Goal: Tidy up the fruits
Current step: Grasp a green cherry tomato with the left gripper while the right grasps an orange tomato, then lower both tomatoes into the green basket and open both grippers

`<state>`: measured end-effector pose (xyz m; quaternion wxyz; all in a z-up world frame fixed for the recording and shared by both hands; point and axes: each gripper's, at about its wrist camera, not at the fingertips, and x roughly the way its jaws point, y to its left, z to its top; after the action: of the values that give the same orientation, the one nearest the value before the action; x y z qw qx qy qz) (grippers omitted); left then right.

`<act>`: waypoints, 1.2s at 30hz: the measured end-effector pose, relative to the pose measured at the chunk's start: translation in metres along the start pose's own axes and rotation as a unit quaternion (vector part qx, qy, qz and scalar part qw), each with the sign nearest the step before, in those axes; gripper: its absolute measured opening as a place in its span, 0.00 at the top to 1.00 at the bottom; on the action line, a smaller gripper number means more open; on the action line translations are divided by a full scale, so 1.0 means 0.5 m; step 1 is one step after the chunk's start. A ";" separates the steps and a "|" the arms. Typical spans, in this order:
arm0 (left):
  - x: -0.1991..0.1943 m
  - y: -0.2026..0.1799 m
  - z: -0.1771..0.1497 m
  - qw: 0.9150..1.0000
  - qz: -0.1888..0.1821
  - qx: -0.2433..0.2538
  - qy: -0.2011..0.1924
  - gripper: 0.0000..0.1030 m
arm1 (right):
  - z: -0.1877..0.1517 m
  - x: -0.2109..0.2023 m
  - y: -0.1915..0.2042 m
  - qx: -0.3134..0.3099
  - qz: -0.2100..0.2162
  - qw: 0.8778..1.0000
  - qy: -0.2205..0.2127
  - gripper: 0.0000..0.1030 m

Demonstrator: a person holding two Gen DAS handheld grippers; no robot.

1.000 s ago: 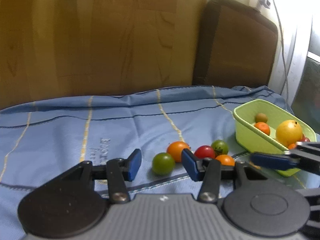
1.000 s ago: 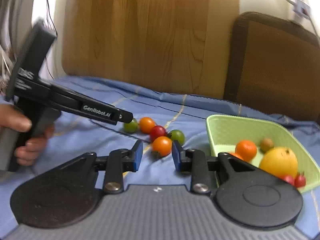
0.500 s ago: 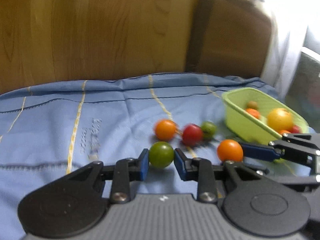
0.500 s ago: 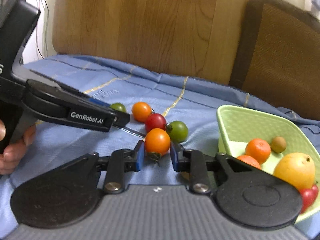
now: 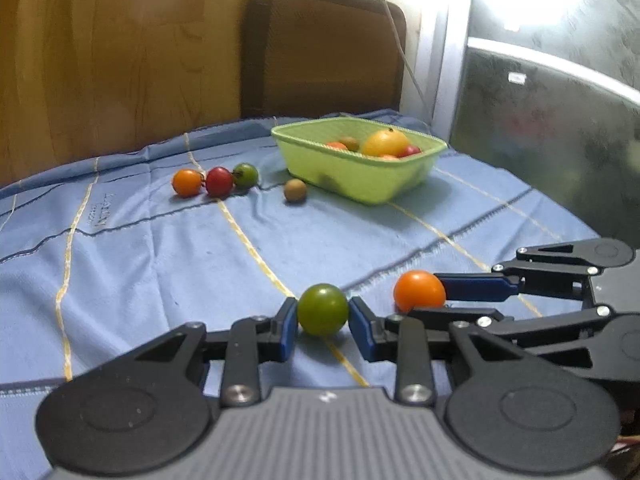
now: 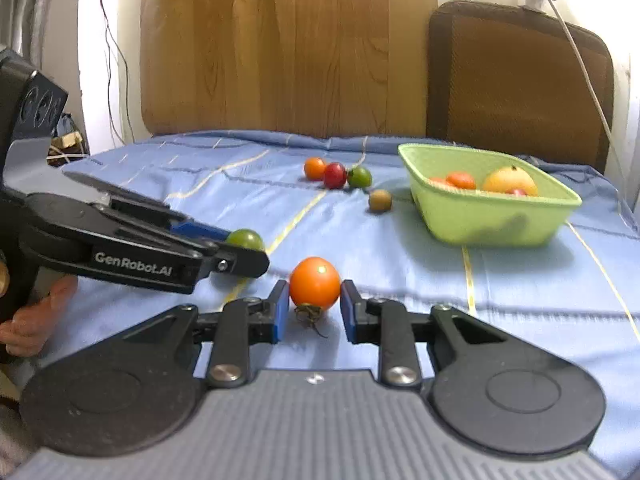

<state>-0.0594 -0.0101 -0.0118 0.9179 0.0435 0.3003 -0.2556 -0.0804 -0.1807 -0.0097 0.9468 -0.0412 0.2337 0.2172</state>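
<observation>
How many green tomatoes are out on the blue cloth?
2. One green tomato is pinched in the left claw; the other green tomato sits beside a red tomato near the basket. Others may hide inside the basket.

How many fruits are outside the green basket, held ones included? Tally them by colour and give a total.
Orange tomatoes: 2
Green tomatoes: 2
Red tomato: 1
Brown round fruit: 1
Total: 6

Seven small fruits lie outside the one green basket (image 6: 492, 220): two orange tomatoes (image 6: 315, 284), two green tomatoes (image 6: 245, 239), one red tomato (image 6: 334, 175), one brownish fruit (image 6: 379, 200). Two grippers show.
</observation>
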 end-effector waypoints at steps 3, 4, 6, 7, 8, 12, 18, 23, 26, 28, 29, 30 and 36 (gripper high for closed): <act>-0.004 -0.005 -0.001 1.000 0.008 0.005 -0.002 0.71 | -0.013 0.006 -0.004 0.005 -0.006 1.000 0.008 0.70; -0.007 -0.004 0.001 1.000 0.009 0.005 -0.004 0.71 | -0.014 0.006 -0.005 0.010 -0.006 1.000 0.007 0.69; -0.016 -0.004 0.003 1.000 0.014 0.005 -0.009 0.69 | -0.012 0.008 -0.009 0.013 -0.006 1.000 0.009 0.66; -0.021 -0.004 0.004 1.000 0.017 0.006 -0.012 0.68 | -0.009 0.007 -0.009 0.011 -0.007 1.000 0.006 0.66; -0.024 -0.005 0.004 1.000 0.019 0.007 -0.014 0.67 | -0.007 0.006 -0.009 0.010 -0.007 1.000 0.004 0.66; -0.018 -0.011 0.002 1.000 0.017 0.015 -0.003 0.67 | -0.009 0.001 -0.011 0.010 0.000 1.000 0.001 0.66; 0.001 -0.013 0.015 0.999 0.003 0.030 0.009 0.73 | -0.014 0.012 -0.018 0.016 0.007 1.000 0.004 0.71; 0.023 0.016 0.146 0.999 -0.038 0.015 -0.028 0.73 | 0.030 0.003 -0.059 0.038 0.004 0.999 -0.038 0.71; 0.070 0.034 0.233 0.997 -0.059 0.012 -0.050 0.73 | 0.076 0.004 -0.095 0.038 -0.015 0.997 -0.072 0.71; 0.117 0.039 0.277 0.997 -0.068 0.010 -0.047 0.73 | 0.108 0.016 -0.122 0.036 -0.033 0.995 -0.090 0.71; 0.147 0.046 0.296 0.996 -0.077 0.003 -0.040 0.73 | 0.119 0.026 -0.134 0.035 -0.042 0.994 -0.093 0.71; 0.173 0.051 0.308 0.996 -0.081 -0.005 -0.033 0.73 | 0.130 0.040 -0.145 0.034 -0.050 0.994 -0.092 0.71; 0.299 0.070 0.334 0.997 -0.078 -0.022 0.014 0.73 | 0.147 0.133 -0.188 0.018 -0.070 0.996 -0.048 0.71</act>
<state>0.1492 -0.0852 0.0361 0.8916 0.0038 0.3212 -0.3192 0.0441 -0.2262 0.0225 0.9703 -0.0295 0.1887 0.1482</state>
